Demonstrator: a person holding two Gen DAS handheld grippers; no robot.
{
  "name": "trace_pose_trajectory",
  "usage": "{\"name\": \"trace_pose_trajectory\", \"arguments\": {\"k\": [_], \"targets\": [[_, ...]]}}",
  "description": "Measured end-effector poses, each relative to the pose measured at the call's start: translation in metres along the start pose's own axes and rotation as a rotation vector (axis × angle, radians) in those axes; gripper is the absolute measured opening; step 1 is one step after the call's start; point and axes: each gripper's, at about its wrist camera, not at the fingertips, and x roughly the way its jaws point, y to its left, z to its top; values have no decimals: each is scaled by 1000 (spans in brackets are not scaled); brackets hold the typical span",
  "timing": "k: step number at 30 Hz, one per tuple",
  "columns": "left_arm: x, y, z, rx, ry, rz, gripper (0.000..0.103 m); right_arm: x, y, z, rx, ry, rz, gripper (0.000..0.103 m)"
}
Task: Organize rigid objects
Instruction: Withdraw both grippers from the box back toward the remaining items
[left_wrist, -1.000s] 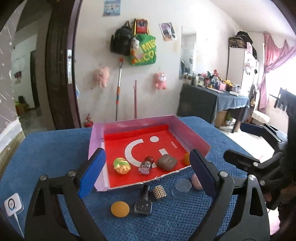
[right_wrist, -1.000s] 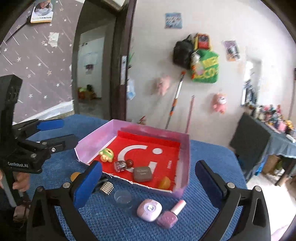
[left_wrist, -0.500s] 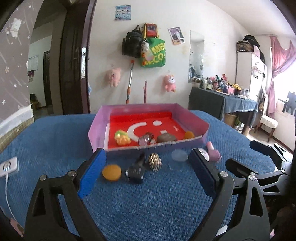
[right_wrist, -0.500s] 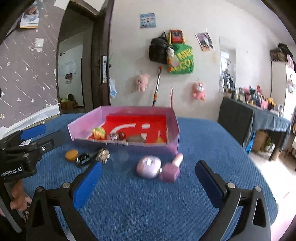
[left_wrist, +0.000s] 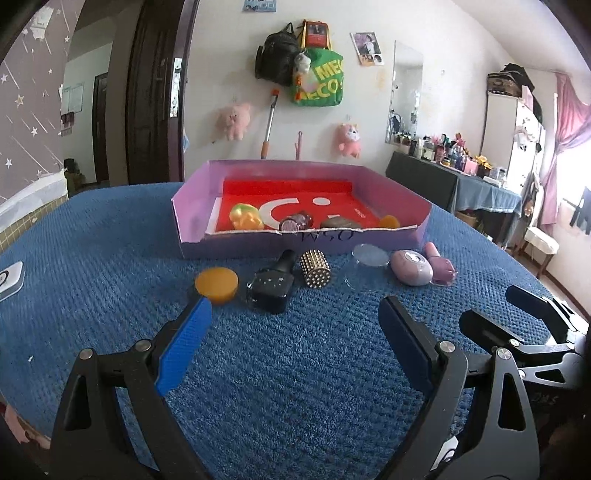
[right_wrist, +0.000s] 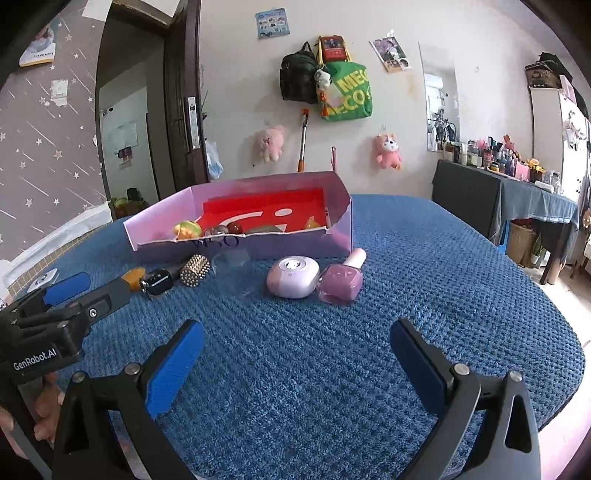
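A pink box with a red floor (left_wrist: 236, 247) (right_wrist: 288, 243) sits on the blue cloth and holds a yellow-green toy (left_wrist: 245, 218), a small bottle (left_wrist: 295, 222), a brown case (left_wrist: 340, 223) and an orange piece (left_wrist: 389, 221). In front of it lie an orange disc (left_wrist: 217, 283), a black bottle (left_wrist: 271, 284), a studded gold cap (left_wrist: 314, 268), a clear lid (left_wrist: 369, 264), a lilac case (left_wrist: 411, 266) (right_wrist: 292, 277) and a pink nail polish (left_wrist: 439, 264) (right_wrist: 341, 280). My left gripper (left_wrist: 295, 332) and right gripper (right_wrist: 295, 347) are open, empty, low over the cloth, short of the row.
The table (left_wrist: 92, 258) is covered in blue textured cloth with a rounded edge at the right (right_wrist: 554, 332). A white device (left_wrist: 9, 278) lies at the far left. A dark side table with bottles (right_wrist: 509, 184) stands by the wall.
Both grippers have dropped lower and pulled back toward the near edge, so the views went from looking down into the box to looking across the cloth. Objects have not moved.
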Motion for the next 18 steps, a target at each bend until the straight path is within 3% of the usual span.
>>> {"name": "trace_pose_trajectory", "arguments": {"k": [18], "targets": [[12,18,10,-25,51,-14,92,12,7,11,-27,25,11,103]]}}
